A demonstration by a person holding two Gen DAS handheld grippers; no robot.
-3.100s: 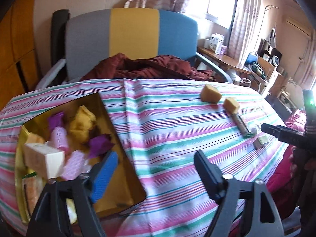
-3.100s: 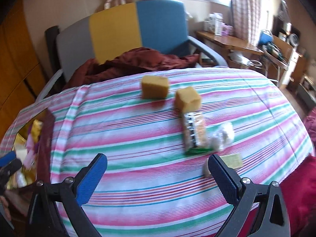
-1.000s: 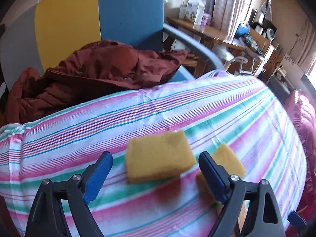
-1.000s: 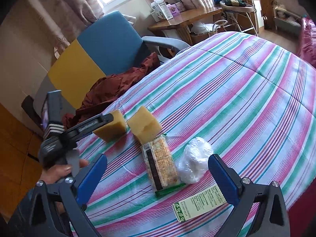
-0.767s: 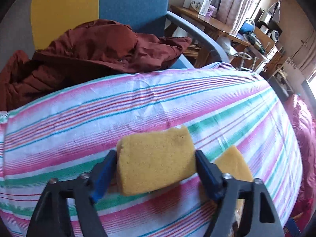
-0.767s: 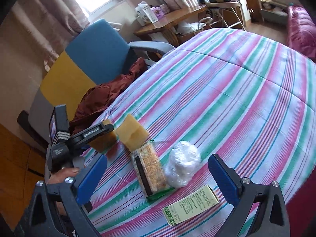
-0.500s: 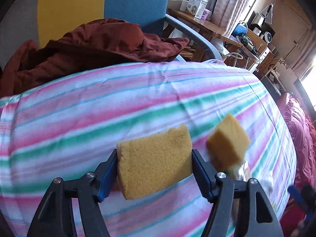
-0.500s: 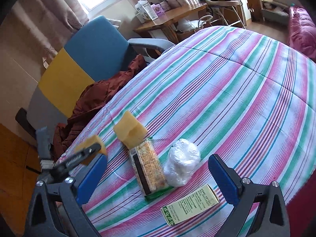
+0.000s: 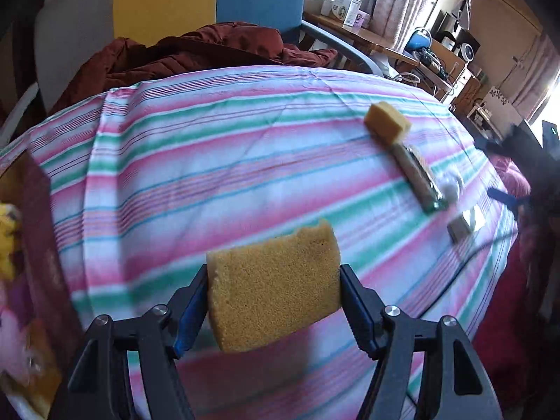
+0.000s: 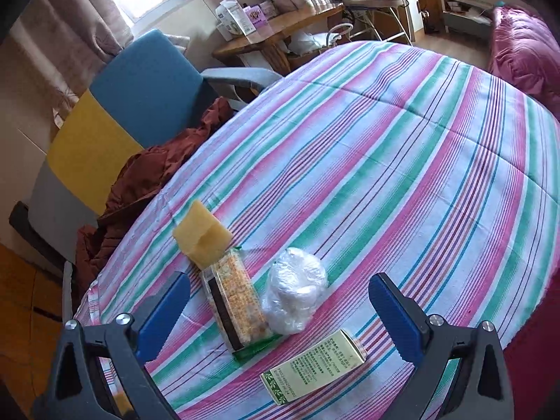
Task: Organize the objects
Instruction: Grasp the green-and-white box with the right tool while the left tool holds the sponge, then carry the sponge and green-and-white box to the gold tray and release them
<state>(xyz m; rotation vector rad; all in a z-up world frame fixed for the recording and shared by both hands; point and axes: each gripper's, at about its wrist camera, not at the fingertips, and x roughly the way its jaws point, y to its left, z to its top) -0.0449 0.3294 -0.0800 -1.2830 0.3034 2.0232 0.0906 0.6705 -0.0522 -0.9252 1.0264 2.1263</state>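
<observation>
My left gripper (image 9: pixel 273 294) is shut on a yellow sponge (image 9: pixel 273 287) and holds it above the striped tablecloth (image 9: pixel 210 175). A second yellow sponge (image 9: pixel 386 122) (image 10: pixel 201 238) lies on the cloth, touching a cracker packet (image 9: pixel 418 182) (image 10: pixel 236 304). Beside the packet sit a clear plastic bundle (image 10: pixel 295 295) and a small green box (image 10: pixel 313 365). My right gripper (image 10: pixel 276 311) hangs open over these, with nothing between its fingers. It also shows dark and blurred at the right edge of the left wrist view.
A box (image 9: pixel 38 245) with yellow and pink items inside stands at the table's left edge. Behind the table is a grey, yellow and blue chair (image 9: pixel 168 10) with a dark red garment (image 9: pixel 196 52) on it. A red cover (image 10: pixel 525 35) lies beyond the table.
My left gripper closed on the sponge, lifted it off the cloth and carried it left toward the box. The right gripper stayed over the packet and bundle.
</observation>
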